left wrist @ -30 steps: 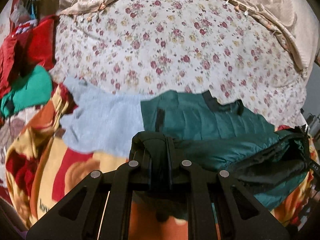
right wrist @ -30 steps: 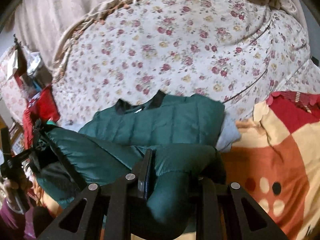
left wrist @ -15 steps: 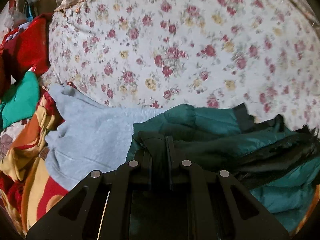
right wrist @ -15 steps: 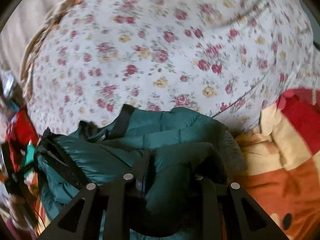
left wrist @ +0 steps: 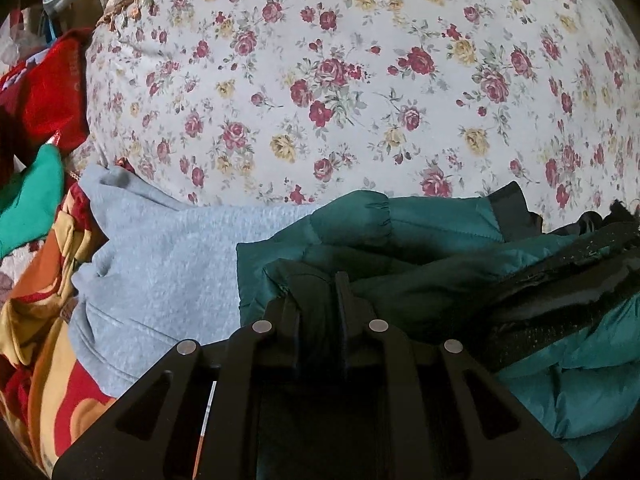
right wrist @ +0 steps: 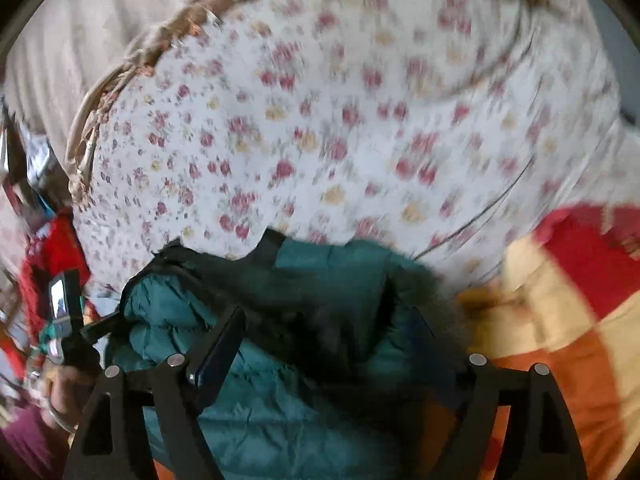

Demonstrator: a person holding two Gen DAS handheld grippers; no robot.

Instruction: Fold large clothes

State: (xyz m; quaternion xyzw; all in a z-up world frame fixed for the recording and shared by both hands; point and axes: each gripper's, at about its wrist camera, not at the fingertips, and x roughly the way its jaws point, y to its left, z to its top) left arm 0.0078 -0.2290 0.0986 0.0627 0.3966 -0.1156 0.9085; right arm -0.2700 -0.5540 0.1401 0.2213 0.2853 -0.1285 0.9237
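Observation:
A dark green puffer jacket (left wrist: 432, 220) with black fur trim lies bunched on the floral bedspread (left wrist: 360, 80). My left gripper (left wrist: 318, 288) still pinches a fold of the jacket's left edge; its jaws are opening slightly. In the right wrist view, which is blurred, the jacket (right wrist: 328, 264) lies under and between the fingers of my right gripper (right wrist: 328, 320). Its jaws are opening, stand wide apart and press on nothing. The left gripper's body (right wrist: 64, 308) shows at the left edge of that view, held by a hand (right wrist: 60, 392).
A light grey sweatshirt (left wrist: 172, 256) lies to the left, partly under the jacket. A red, orange and yellow blanket (left wrist: 52, 360) (right wrist: 560, 300) covers the near side. Red cloth (left wrist: 44, 92) and green cloth (left wrist: 28, 204) pile up at far left. A beige cover edges the far side of the bed.
My right gripper has let go of the jacket fold it held and now stands wide. Both grippers moved forward and lower, and the jacket is doubled over and more bunched.

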